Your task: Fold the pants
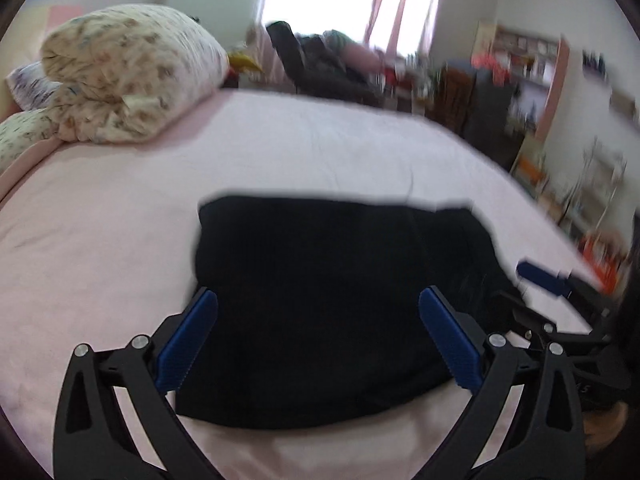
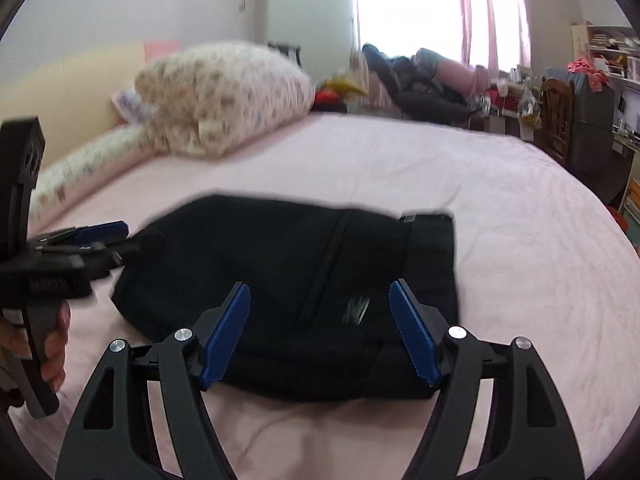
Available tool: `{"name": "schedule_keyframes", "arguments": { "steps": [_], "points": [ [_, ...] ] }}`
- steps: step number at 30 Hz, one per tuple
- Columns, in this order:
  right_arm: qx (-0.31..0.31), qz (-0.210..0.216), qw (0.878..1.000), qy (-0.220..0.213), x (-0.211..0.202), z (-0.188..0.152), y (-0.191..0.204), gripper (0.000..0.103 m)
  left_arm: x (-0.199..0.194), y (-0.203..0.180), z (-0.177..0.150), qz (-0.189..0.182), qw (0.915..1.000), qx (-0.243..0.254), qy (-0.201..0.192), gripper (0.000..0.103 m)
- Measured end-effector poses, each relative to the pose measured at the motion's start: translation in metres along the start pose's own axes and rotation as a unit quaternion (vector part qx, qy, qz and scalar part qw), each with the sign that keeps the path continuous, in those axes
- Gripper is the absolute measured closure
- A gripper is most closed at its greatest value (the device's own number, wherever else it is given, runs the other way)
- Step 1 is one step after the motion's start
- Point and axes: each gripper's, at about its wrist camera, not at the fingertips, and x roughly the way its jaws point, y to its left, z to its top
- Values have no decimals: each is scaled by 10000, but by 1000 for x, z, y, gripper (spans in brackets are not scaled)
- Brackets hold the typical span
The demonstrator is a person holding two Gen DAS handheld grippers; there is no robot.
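Black pants [image 1: 320, 304] lie folded into a compact rectangle on the pink bed sheet [image 1: 280, 152]. My left gripper [image 1: 320, 300] hovers over their near edge, jaws wide open, blue pads [image 1: 188, 340] apart and holding nothing. From the right wrist the same pants [image 2: 296, 280] show a waistband at the right end. My right gripper [image 2: 320, 292] is open above their near side, nothing between its pads. The other gripper appears in each view: the right one [image 1: 544, 280] at the pants' right, the left one [image 2: 100, 236] at their left, held by a hand [image 2: 56, 344].
A floral duvet bundle [image 1: 128, 72] and pillows sit at the bed's far left. Beyond the bed are a dark chair with clothes [image 1: 320, 64], a bright window with pink curtains [image 2: 440, 8], and cluttered shelves [image 1: 528, 80] on the right. Bare pink sheet surrounds the pants.
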Motion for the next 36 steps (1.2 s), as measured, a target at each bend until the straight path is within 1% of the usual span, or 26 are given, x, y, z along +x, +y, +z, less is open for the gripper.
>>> {"name": "schedule_keyframes", "arguments": {
  "steps": [1,3,4,7,9,11,14,16,19,21,23,24,27,29,34,36],
  "points": [
    [-13,-56,9999,112,3,-4,1,28,10,2,-4,77,9998,-9,159,2],
    [15,-246,9980,576,23,-11,4,28,28,7,-11,201,9987,-143,437,2],
    [40,-280,9971,704,26,-19,0,28,37,9,-17,111,9980,-230,583,2],
    [-55,-380,9963,772,30,-29,-1,28,51,16,-26,25,9963,-309,797,2],
    [-100,-459,9957,803,32,-29,2,27,53,9,-28,117,9963,-224,816,2],
    [-66,-434,9960,779,33,-28,0,26,51,6,-28,168,9964,-177,815,2],
    [63,-314,9980,554,17,-27,-2,27,33,10,-32,216,9976,-252,600,2],
    [136,-294,9989,344,0,-27,-2,26,14,12,-33,273,9987,-282,332,2],
    [208,-245,9995,-38,-33,-30,4,6,-18,9,-42,362,9989,-293,-20,2],
    [203,-250,9991,-273,-56,-35,13,4,-42,6,-53,490,9981,-235,-287,2],
    [143,-279,9988,-387,-73,-44,25,1,-60,3,-62,589,9971,-143,-453,2],
    [120,-310,9985,-427,-80,-48,31,1,-73,0,-72,661,9962,-70,-565,2],
    [155,-368,9980,-498,-95,-64,46,1,-94,-4,-87,877,9935,42,-729,2],
    [238,-455,9976,-473,-102,-77,52,1,-103,-7,-100,1001,9924,88,-707,2],
    [500,-572,9968,-250,-102,-103,60,1,-111,-4,-126,916,9942,-6,-560,2],
    [548,-602,9966,-149,-100,-109,61,1,-113,-6,-133,995,9936,17,-532,2]
  ]
}}
